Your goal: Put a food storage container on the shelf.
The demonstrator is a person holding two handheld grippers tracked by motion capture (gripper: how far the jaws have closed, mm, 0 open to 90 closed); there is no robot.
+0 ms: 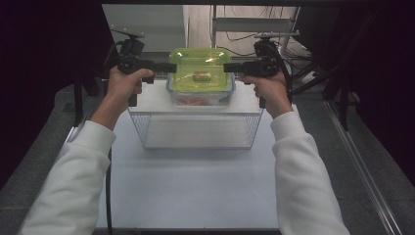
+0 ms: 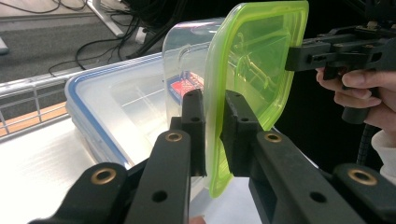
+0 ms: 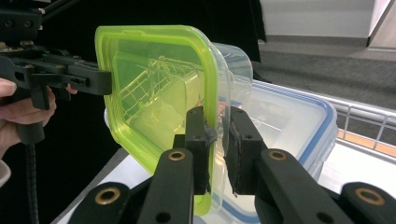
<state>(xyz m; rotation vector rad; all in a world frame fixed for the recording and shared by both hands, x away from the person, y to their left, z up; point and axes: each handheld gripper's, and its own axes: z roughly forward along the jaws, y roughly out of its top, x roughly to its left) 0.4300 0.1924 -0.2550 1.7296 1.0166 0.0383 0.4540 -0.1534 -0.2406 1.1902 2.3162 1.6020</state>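
White table [image 1: 195, 196] with a wire rack [image 1: 156, 100] parked on it, dark curtains either side. Starting at the jaws: nearly pressed together on both sides, pinching the thin rim of the green lid [image 2: 254, 70] with the left gripper [image 2: 215, 126] at one end and the right gripper [image 3: 218, 140] at the opposite end. Looks to be held up in the air over the rack, with a clear tub [image 2: 187, 51] hanging under the lid.

Biggest worry, honestly: gripping only by that lip. Could easily pop the lid off the tub if the seal isn't snapped tight, or slip a pad off the slick plastic if one hand drifts or tilts ahead of the other. Would need both hands kept level and moving together.

Right underneath: a blue-rimmed box [image 2: 107, 107] on the rack top, something red [image 2: 184, 86] inside. Very close to the tub, so an easy bump on any dip. Beyond that, rack railing and a tangle of cables [image 1: 293, 54] on the floor behind, well apart from the action.
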